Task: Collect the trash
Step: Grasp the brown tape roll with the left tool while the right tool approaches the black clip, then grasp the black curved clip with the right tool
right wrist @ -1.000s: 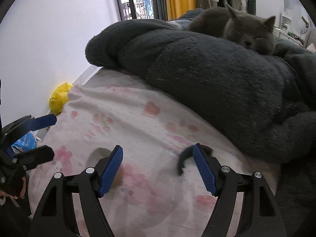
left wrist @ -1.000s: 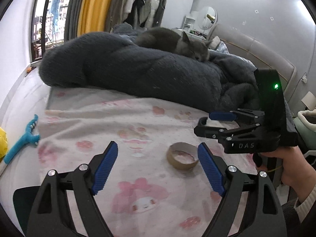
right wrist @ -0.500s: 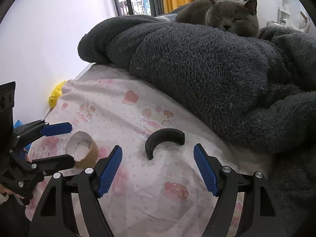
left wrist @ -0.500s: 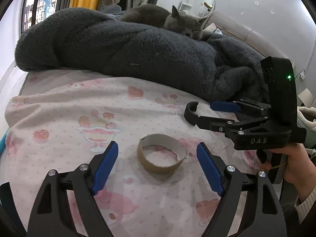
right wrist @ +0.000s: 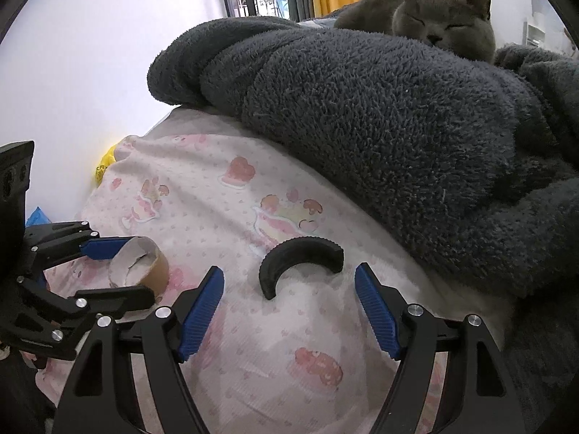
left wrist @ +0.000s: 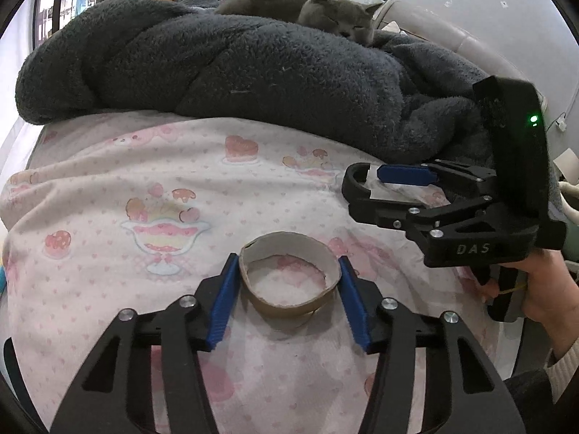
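A brown cardboard tape core point(left wrist: 289, 278) lies on the pink patterned bedsheet point(left wrist: 108, 188). My left gripper point(left wrist: 289, 285) has closed on it, with both blue pads touching its sides; it also shows in the right wrist view point(right wrist: 139, 267). A black curved plastic piece point(right wrist: 300, 262) lies on the sheet just ahead of my right gripper point(right wrist: 289, 289), which is open with the piece between its fingers' reach. In the left wrist view the right gripper point(left wrist: 365, 195) hovers at the right, over the black piece point(left wrist: 353, 184).
A thick dark grey fleece blanket point(left wrist: 235, 72) is heaped across the bed behind the trash, with a grey cat point(right wrist: 441, 18) resting on it. A yellow bag point(right wrist: 103, 166) lies off the bed's left edge by the wall.
My left gripper moved forward around the cardboard core and closed on it. My right gripper moved forward so the black curved piece now sits closer between its open fingers.
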Demonstrator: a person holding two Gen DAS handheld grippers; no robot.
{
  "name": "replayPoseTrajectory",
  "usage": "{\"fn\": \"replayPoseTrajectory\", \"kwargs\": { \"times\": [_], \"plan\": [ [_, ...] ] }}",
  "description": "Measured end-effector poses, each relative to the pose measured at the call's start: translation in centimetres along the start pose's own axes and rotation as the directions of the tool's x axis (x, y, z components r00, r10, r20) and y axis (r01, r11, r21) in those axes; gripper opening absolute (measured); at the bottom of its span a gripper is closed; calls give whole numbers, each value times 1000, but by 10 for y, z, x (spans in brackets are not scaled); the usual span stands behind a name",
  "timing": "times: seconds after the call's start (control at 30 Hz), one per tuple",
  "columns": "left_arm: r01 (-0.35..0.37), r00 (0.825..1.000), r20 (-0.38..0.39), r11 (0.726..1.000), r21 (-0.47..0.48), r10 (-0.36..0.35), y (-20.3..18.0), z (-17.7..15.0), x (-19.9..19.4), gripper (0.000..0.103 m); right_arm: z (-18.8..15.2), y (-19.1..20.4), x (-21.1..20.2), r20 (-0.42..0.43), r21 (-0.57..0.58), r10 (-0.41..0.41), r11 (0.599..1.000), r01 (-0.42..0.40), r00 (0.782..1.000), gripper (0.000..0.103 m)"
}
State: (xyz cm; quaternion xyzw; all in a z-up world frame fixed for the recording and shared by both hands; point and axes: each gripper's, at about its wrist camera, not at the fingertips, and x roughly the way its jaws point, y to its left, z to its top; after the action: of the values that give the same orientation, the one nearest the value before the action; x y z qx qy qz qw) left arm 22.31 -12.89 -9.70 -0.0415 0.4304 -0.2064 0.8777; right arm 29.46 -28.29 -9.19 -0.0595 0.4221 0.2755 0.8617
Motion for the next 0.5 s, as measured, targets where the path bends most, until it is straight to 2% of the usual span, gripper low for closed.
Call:
{"fn": "replayPoseTrajectory", "kwargs": {
  "times": [0.2, 0.27, 0.4, 0.5],
  "plan": [
    [16, 1000, 21, 1000, -21, -15, 4, 0, -10, 55, 2, -8, 2, 11, 13, 23, 1000, -23, 1000, 75],
    [15, 1000, 28, 1000, -24, -14, 7, 1, -14, 55, 4, -10, 5, 8, 12, 27, 1000, -27, 1000, 67],
    [11, 999, 39, 999, -34, -9, 13, 3, -22, 55, 5, -11, 6, 6, 8, 31, 999, -31, 999, 63],
    [6, 999, 47, 999, -41, -4, 20, 5, -28, 55, 7, -9, 9, -3, -3, 19, 1000, -19, 1000, 54]
  ]
}}
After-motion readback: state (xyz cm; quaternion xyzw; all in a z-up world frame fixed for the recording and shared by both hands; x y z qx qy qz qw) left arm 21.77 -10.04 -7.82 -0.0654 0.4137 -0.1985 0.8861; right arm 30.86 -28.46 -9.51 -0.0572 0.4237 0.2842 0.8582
